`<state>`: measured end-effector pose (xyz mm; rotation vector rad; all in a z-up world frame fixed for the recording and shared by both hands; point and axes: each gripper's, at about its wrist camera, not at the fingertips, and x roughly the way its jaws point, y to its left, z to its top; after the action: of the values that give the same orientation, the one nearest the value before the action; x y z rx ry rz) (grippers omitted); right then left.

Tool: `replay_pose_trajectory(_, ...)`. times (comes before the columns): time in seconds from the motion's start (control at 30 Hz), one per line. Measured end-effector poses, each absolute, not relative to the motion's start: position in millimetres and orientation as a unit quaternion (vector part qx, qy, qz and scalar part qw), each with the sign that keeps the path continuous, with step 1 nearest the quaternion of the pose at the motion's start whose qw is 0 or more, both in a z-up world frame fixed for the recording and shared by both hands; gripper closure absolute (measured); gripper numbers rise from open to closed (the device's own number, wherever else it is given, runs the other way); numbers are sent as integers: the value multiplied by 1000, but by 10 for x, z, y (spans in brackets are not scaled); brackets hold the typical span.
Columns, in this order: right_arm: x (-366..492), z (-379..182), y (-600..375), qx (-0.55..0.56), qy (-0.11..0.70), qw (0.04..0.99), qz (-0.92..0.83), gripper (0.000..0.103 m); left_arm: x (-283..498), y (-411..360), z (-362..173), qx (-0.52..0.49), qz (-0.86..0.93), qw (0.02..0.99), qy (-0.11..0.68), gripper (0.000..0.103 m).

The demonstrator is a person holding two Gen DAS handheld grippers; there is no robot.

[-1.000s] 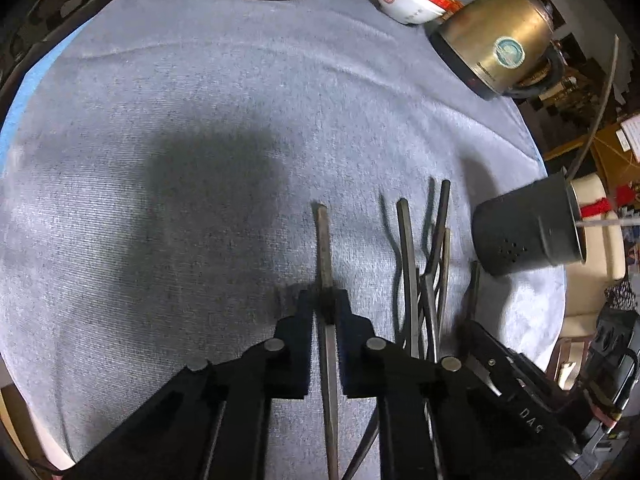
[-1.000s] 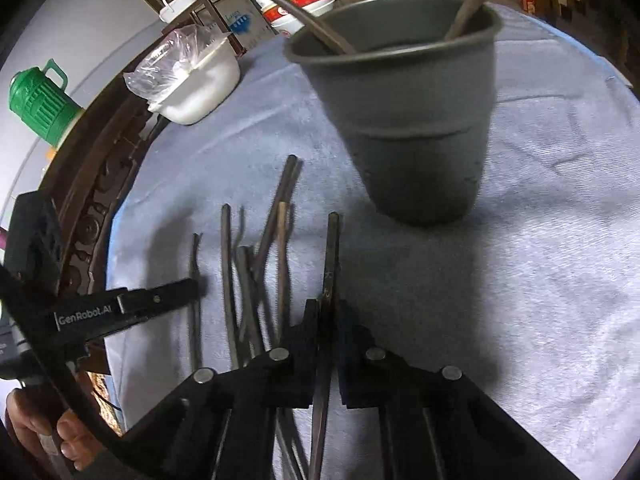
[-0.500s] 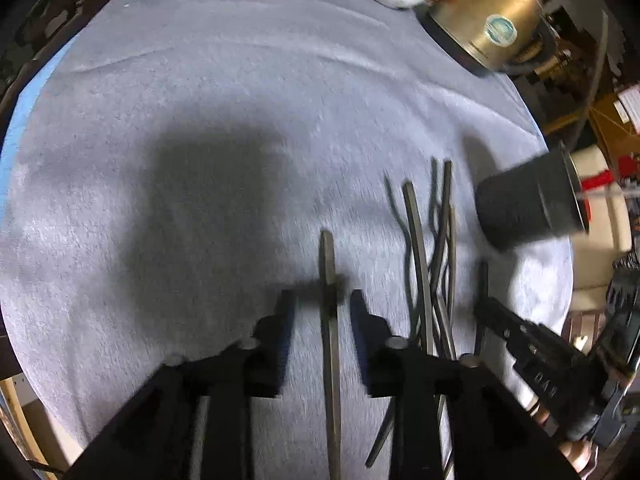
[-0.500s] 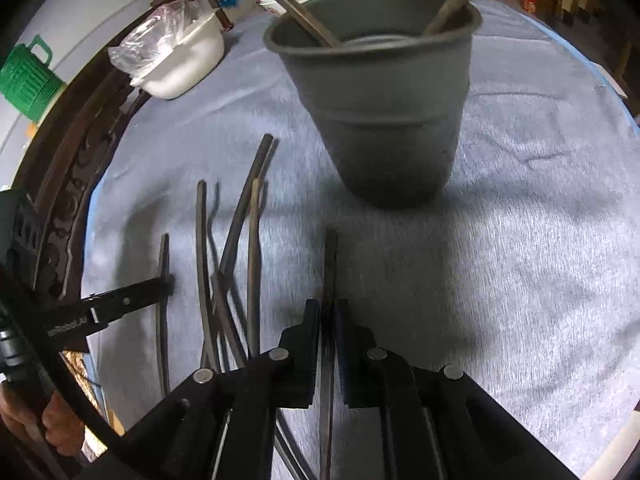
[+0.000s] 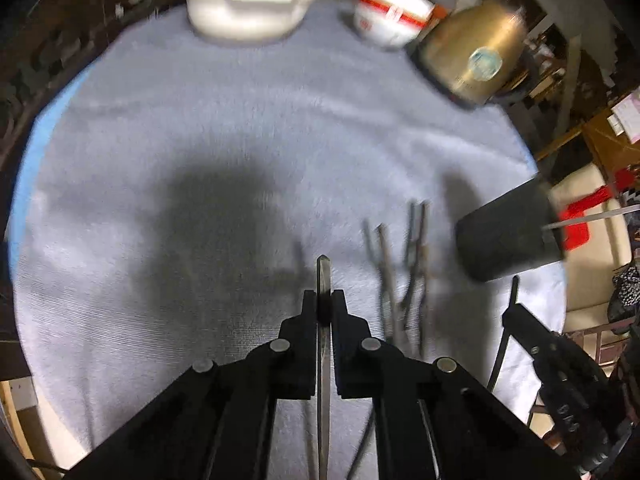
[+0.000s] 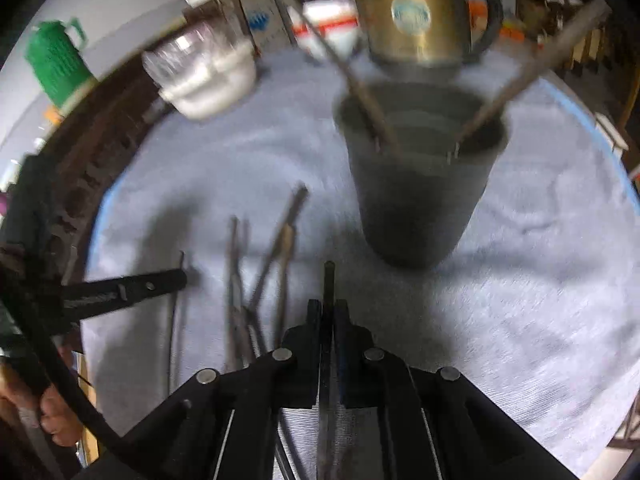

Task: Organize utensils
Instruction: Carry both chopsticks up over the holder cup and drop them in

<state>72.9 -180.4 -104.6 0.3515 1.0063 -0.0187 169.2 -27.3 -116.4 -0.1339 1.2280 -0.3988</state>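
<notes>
The left gripper (image 5: 324, 298) is clamped on a slim dark utensil (image 5: 323, 276), whose tip pokes just past the fingertips. Half a second ago its jaws stood apart around that same utensil as it lay on the grey cloth (image 5: 240, 152); they have just been closing, and now the pads press on it. The cloth looks farther off than before, so the utensil seems lifted clear, though blur makes that hard to confirm.

The right gripper (image 6: 329, 306) is likewise closed tight on a second thin utensil (image 6: 329, 280), as it was a second ago; its tip rises just beyond the fingers. Straight ahead of this gripper stands the dark cup (image 6: 420, 184), upright, with two long utensils (image 6: 368, 100) leaning out of it. The cup sits lower and farther ahead in view than earlier.

Between the two grippers, a loose cluster of utensils (image 6: 256, 280) lies on the cloth, unmoved. Beyond the cup stand a brass kettle (image 6: 412, 12), a red-and-white bowl (image 5: 392, 12) and a white dish (image 5: 248, 8).
</notes>
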Motion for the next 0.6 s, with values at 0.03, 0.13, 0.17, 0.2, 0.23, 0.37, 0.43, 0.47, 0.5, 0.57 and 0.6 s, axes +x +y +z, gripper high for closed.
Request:
replay_pose_trajectory(0.03,713,-958,-1811,168,465,869,-5,97,1641,-254,-1032,-63,-191,805,558,97)
replay_pose_trajectory(0.13,584,-668,-1846,171,420,891,5,97,1499,-256,-663,-59,-207,828,518,97)
replay_pose_trajectory(0.17,526,-587,-1854,172,406,897,7,97,1449,-271,-564,-57,-211,834,508,97)
replay_pose_trajectory(0.2,480,-515,-1866,175,393,903,9,97,1381,-248,-454,-55,-215,840,495,97)
replay_pose_trajectory(0.23,444,-459,-1907,178,384,906,10,97,1310,-241,-324,-53,-220,848,480,97)
replay_pose_trajectory(0.37,293,-156,-1944,183,326,927,10,97,1209,-250,68,-53,-240,865,437,98)
replay_pose_trajectory(0.43,236,0,-1985,185,301,935,7,97,1144,-268,235,-52,-249,873,416,98)
replay_pose_trajectory(0.47,205,81,-2011,188,288,939,5,97,1093,-265,308,-52,-252,876,407,98)
replay_pose_trajectory(0.5,170,155,-2037,192,277,941,3,97,1036,-279,380,-51,-255,879,400,98)
replay_pose_trajectory(0.57,141,244,-2069,196,260,945,-1,97,992,-309,520,-53,-263,883,385,98)
replay_pose_trajectory(0.6,125,295,-2095,198,249,948,-6,97,972,-331,578,-53,-265,885,379,98)
